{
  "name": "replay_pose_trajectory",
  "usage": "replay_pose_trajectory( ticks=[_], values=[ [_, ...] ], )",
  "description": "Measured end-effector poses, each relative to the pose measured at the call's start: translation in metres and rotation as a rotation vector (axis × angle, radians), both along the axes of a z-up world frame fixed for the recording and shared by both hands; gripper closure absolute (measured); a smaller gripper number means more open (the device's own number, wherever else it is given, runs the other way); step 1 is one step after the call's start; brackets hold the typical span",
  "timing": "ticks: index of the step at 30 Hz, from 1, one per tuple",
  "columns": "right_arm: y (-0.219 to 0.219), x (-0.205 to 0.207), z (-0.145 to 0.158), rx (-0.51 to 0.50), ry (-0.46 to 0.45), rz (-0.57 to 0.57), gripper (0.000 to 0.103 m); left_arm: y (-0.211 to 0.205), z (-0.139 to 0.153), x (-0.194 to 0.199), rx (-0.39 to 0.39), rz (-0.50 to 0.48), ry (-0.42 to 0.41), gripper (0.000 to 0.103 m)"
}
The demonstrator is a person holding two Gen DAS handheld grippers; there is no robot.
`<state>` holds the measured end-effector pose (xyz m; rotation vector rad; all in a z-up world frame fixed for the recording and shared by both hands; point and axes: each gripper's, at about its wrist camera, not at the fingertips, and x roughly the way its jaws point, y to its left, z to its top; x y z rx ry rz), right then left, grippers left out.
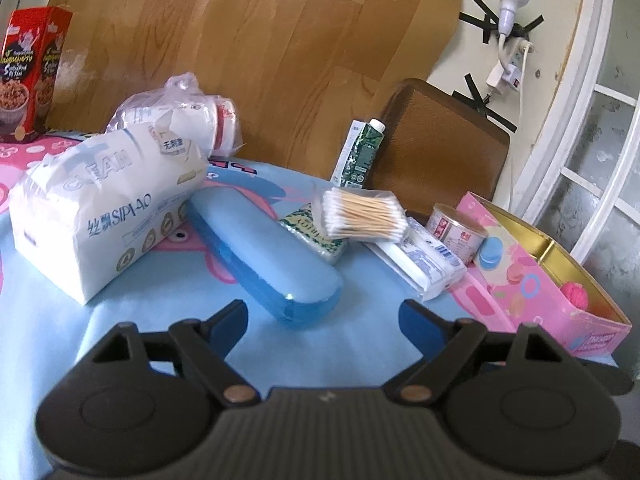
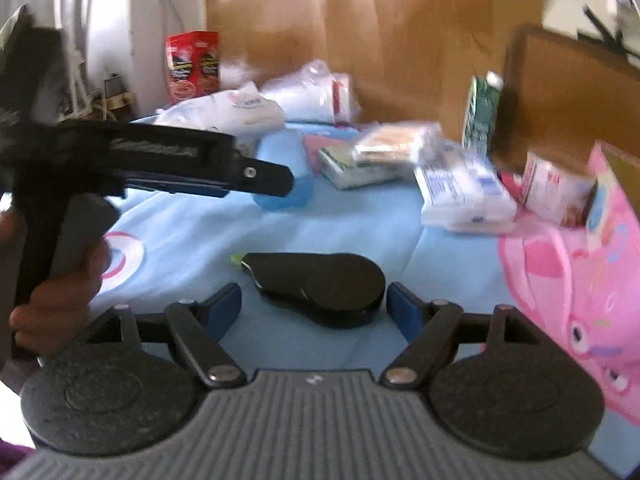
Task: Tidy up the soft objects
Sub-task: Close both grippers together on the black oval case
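The white tissue pack [image 1: 100, 216] at the near left reads "CLEAN" on top and "SIPIAO" with Chinese characters on its side; other labels are illegible.

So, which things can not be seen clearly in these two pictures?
- Pink box, left wrist view: its near wall hides most of the inside; only a pink ball shows.
- Can, left wrist view: label too small to read.
- Swabs and white pack, right wrist view: motion blur smears them.
- Black case, right wrist view: closed, contents hidden.
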<state>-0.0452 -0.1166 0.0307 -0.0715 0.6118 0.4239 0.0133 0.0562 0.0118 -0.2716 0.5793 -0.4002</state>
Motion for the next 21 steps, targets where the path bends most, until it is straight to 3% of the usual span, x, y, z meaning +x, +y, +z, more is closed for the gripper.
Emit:
replay_pose_trajectory(
  ticks=[1,3,9,12,14,15,16,21],
  values=[
    [-0.002,-0.002,0.002,-0.015,-0.02,0.003,0.012,0.002,0.0,0.0,-0.01,0.0,0.004,0.017],
    [-0.007,0.0,0.004,-0.022,-0.035,0.013,0.008,0.006,-0.001,-0.001,-0.032,-0.003,0.02,0.017],
    [-0.016,0.02,0.002,-0.04,-0.027,0.128,0.007,0.017,-0.002,-0.015,-0.07,-0.015,0.064,0.017],
    [-0.013,0.024,-0.001,-0.052,-0.029,0.17,0.008,0.018,0.0,-0.022,-0.052,-0.003,0.081,0.017],
    [-0.01,0.027,-0.003,-0.047,-0.014,0.181,0.013,0.016,0.0,-0.025,-0.028,0.01,0.09,0.017],
    [-0.009,0.028,-0.005,-0.041,0.001,0.182,0.026,0.015,0.001,-0.025,-0.01,0.021,0.097,0.017],
    [-0.01,0.027,-0.006,-0.023,0.004,0.174,0.028,0.013,0.001,-0.025,0.005,0.029,0.102,0.017],
    [-0.017,0.017,-0.005,-0.002,-0.029,0.018,0.028,0.002,-0.001,-0.021,0.064,0.057,0.123,0.017]
  ],
)
